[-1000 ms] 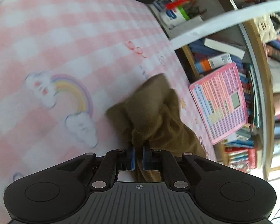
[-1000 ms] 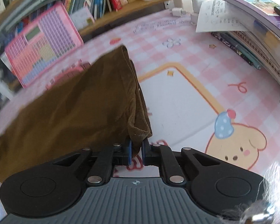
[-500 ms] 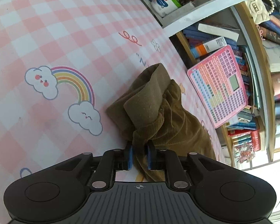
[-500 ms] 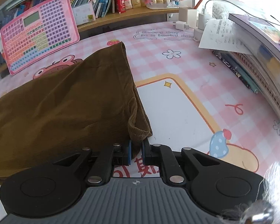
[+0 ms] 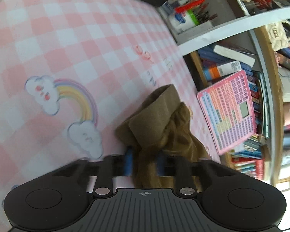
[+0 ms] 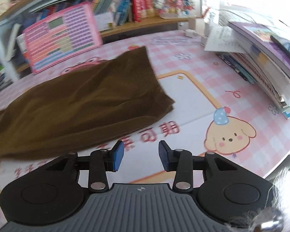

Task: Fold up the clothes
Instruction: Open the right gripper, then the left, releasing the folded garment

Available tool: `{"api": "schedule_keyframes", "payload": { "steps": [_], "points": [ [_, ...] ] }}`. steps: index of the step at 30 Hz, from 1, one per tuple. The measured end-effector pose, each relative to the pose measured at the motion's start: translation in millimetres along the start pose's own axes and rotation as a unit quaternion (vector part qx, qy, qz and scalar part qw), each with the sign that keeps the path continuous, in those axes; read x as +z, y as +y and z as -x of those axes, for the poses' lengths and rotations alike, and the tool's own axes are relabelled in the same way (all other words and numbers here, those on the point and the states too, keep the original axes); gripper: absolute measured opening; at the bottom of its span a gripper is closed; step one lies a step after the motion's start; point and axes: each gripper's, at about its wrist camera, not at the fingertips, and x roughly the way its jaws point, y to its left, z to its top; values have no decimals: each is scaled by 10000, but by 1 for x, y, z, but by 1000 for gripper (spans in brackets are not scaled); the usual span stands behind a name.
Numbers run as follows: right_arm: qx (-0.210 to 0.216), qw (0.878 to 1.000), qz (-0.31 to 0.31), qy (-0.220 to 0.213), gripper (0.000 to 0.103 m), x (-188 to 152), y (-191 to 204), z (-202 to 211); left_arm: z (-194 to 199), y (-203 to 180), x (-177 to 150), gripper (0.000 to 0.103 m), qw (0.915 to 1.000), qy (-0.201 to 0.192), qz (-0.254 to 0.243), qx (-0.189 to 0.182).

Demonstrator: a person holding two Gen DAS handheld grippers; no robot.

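A brown garment (image 6: 87, 100) lies spread flat on the pink checked table mat (image 6: 193, 96), folded over itself with its corner toward the right. My right gripper (image 6: 141, 154) hangs just in front of the garment's near edge; its jaws are opening and nothing is between them. In the left wrist view the other end of the garment (image 5: 160, 119) is bunched up, and a thick wad of it fills the gap of my left gripper (image 5: 144, 162). Those jaws are closing, and the blue pads (image 5: 128, 162) press on the cloth.
A pink toy keyboard (image 6: 61, 36) leans against the bookshelf behind the garment and also shows at the mat's edge (image 5: 228, 114). A stack of books (image 6: 264, 61) sits at the right. A pen holder (image 5: 185, 17) stands beyond the mat. The table's rim (image 6: 280, 160) curves close on the right.
My right gripper let go of the garment's corner, opened and drew back toward me; the cloth now lies flat. My left gripper kept its place, its jaws a little wider on the bunched cloth.
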Motion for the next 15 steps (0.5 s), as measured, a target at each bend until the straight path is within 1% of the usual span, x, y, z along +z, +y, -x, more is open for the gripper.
{"api": "schedule_keyframes", "payload": {
  "steps": [1,2,3,4,5,6,7,8,9,10,13,15],
  "points": [
    [35,9999,98,-47,37,-2,3,5,9,-18,-6,14,9979,-313,-573,29],
    [70,9997,195,-85,37,-4,4,10,21,-39,-14,14,9894,-634,-1303,-31],
    [70,9994,319,-126,37,-6,6,14,31,-56,-22,15,9780,-855,-1900,-115],
    [52,9992,380,-125,37,-7,7,16,35,-65,-26,15,9701,-945,-2227,-167],
    [34,9989,440,-124,37,-8,8,19,33,-64,-25,15,9698,-888,-2266,-152],
    [48,9990,439,-100,37,-9,7,20,27,-59,-20,15,9732,-764,-2169,-31],
    [61,9990,430,-85,37,-9,7,20,13,-45,-10,15,9826,-497,-1771,274],
    [74,9991,420,-70,37,-8,7,20,3,-30,-1,15,9895,-234,-1347,470],
    [106,9990,429,-72,37,-8,8,21,-4,-16,5,16,9939,-50,-957,544],
    [138,9989,439,-74,37,-7,8,21,-7,-6,8,18,9961,16,-722,504],
    [254,9985,475,-74,37,-5,11,21,-6,1,8,23,9970,-12,-664,403],
    [305,9982,505,-62,37,-3,13,19,-5,3,8,25,9972,-3,-620,408]
  ]
}}
